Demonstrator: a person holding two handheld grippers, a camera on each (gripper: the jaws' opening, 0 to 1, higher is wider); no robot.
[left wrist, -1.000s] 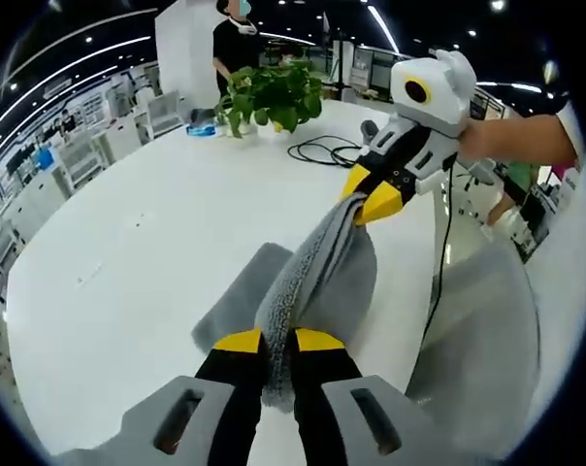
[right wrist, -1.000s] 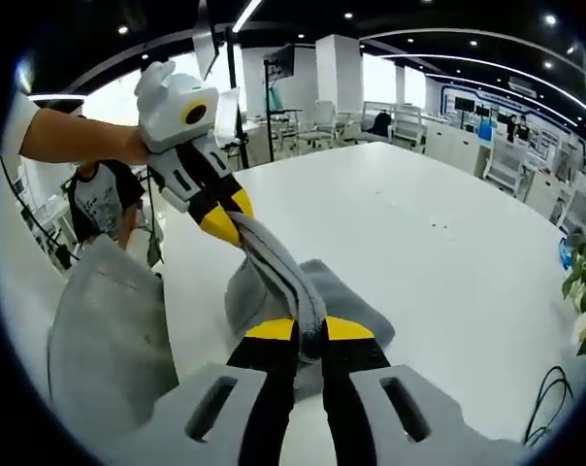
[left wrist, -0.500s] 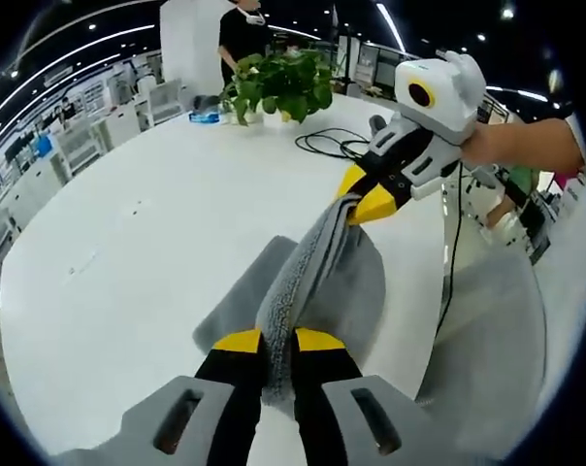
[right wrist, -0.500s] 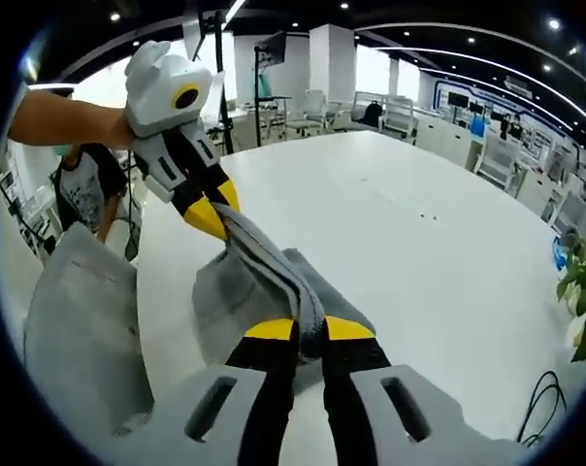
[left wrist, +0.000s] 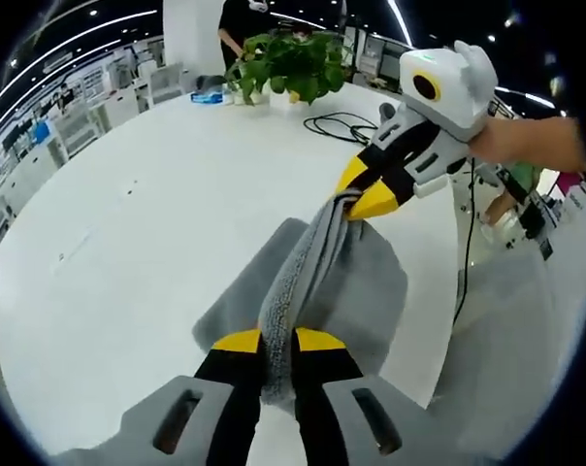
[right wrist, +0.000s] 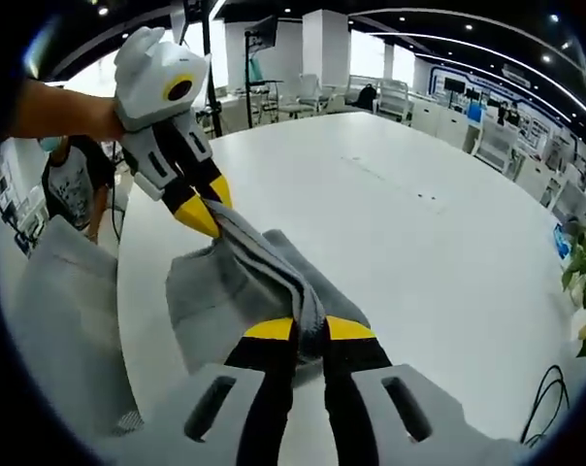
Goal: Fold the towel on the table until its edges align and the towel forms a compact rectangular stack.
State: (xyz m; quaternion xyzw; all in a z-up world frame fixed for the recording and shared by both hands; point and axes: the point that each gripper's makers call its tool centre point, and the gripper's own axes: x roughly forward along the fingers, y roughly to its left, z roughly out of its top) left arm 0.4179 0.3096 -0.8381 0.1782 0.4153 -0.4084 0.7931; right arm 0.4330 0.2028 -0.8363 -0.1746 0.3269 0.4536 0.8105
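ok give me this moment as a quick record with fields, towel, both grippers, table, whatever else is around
towel: grey towel, stretched between both grippers, lower part draped on the table
left gripper: shut on one end of the towel
right gripper: shut on the other end
table: white table, round edge
plant: leafy plant at the far side
cable: black cable near the plant
fold state: not yet a flat stack
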